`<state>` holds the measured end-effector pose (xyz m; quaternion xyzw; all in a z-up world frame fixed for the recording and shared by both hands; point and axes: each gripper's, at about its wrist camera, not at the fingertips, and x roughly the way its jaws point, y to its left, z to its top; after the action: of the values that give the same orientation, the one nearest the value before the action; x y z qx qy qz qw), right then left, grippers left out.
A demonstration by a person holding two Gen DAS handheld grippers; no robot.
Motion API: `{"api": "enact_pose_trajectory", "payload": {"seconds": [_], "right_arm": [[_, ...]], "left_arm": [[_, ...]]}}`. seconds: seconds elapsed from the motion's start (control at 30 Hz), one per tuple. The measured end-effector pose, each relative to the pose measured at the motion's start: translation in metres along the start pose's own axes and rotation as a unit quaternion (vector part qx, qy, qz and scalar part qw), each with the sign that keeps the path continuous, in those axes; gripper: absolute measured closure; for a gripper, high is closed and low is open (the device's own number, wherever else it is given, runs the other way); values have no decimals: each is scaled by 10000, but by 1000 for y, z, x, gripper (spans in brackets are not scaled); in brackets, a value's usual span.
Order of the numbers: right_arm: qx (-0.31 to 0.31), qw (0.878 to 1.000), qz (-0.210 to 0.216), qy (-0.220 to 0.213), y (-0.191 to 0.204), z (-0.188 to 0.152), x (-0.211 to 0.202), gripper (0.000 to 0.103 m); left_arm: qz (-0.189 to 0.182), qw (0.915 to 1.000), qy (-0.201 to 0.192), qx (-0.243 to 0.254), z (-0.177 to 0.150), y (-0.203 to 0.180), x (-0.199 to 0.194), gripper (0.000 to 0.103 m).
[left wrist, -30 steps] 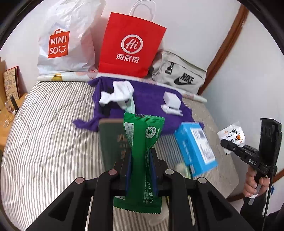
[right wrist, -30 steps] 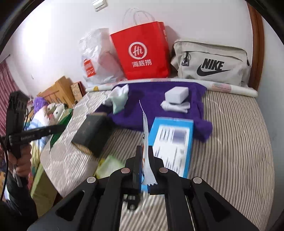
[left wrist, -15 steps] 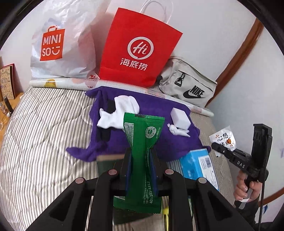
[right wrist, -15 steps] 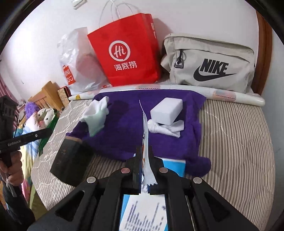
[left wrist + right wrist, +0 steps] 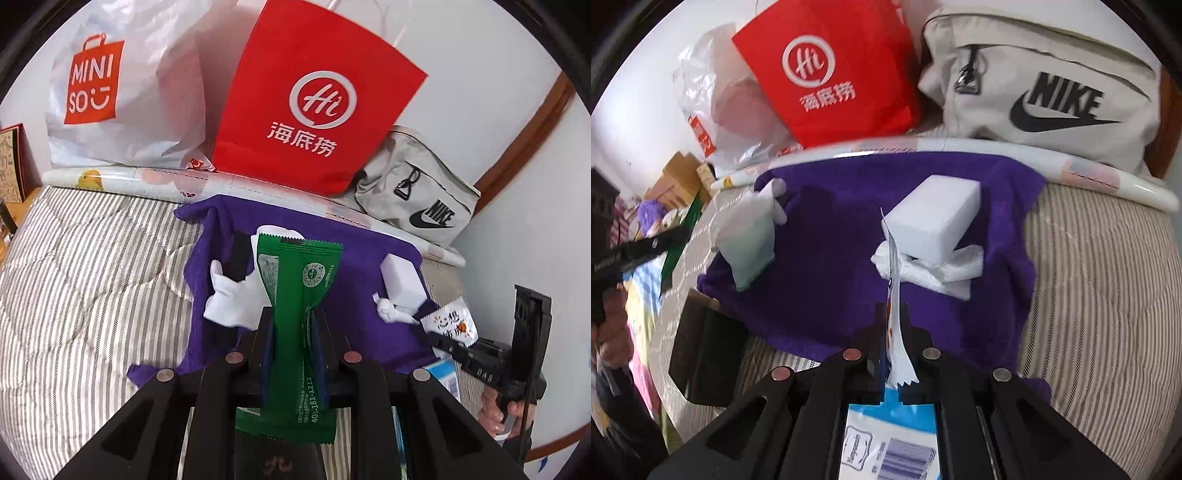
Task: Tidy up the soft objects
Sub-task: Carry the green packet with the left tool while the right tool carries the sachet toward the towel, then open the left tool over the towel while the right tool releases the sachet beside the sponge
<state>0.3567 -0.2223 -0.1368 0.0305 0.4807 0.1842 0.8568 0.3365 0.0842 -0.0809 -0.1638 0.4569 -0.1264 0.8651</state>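
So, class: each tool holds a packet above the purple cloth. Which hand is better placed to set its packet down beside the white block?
Probably right. Its tool, shut on the thin white packet, points straight at the white block; the left tool with the green packet faces the glove.

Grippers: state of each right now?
Left gripper: shut on green packet.
Right gripper: shut on white sachet.

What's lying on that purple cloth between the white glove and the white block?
Nothing: the right wrist view shows bare purple cloth between the white glove and the white block.
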Motion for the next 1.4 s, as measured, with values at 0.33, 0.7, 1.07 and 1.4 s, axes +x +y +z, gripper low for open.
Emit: {"api": "enact_pose_trajectory", "payload": {"seconds": [0.33,0.7,1.07,1.4], "right_arm": [[-159,9989,-15,438,3,6,37,98],[-202,9969,-228,729,2,11,58,98],[-245,9967,-323,706,-1,13,57,88],[-90,9986,-351,389,-14,8,28,51]], "left_arm": [[112,9993,298,-179,10,14,42,85],[212,9975,623,-268,12,22,73,84],[246,9973,686,-102,12,16,81,73],[359,9978,560,-32,8,15,61,47]]}}
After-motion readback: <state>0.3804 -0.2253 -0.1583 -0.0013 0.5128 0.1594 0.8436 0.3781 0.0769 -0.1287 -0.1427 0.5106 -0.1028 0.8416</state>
